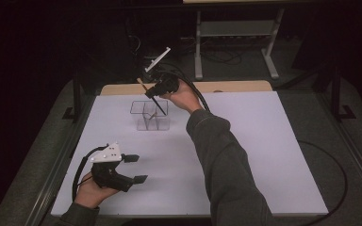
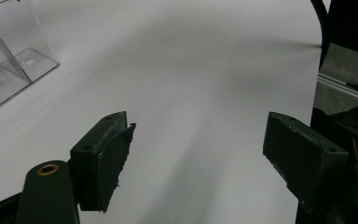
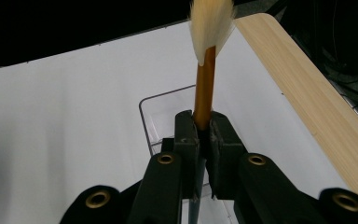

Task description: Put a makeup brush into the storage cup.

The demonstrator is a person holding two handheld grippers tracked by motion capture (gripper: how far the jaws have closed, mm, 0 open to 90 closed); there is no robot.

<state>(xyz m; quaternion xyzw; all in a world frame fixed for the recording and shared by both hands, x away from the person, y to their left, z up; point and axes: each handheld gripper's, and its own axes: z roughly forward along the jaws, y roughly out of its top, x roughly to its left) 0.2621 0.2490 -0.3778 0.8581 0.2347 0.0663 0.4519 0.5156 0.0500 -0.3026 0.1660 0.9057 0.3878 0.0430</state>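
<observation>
My right gripper (image 1: 156, 90) is raised over the far middle of the white table and is shut on a brush (image 1: 158, 104). In the right gripper view the jaws clamp its orange handle (image 3: 204, 91), and the white bristles (image 3: 212, 28) stick out past the gripper (image 3: 204, 123). The brush's dark lower end slants down into a clear divided container (image 1: 150, 117); whether it touches the bottom I cannot tell. My left gripper (image 1: 136, 168) rests low at the near left, open, with nothing between its jaws (image 2: 198, 144). The container (image 2: 9, 70) shows at that view's upper left.
The white table top (image 1: 245, 155) stretches bare to the right and front. A wooden strip (image 1: 235, 86) runs along its far edge. A black cable (image 1: 332, 162) loops off the right side. A metal stand (image 1: 235, 42) is behind the table.
</observation>
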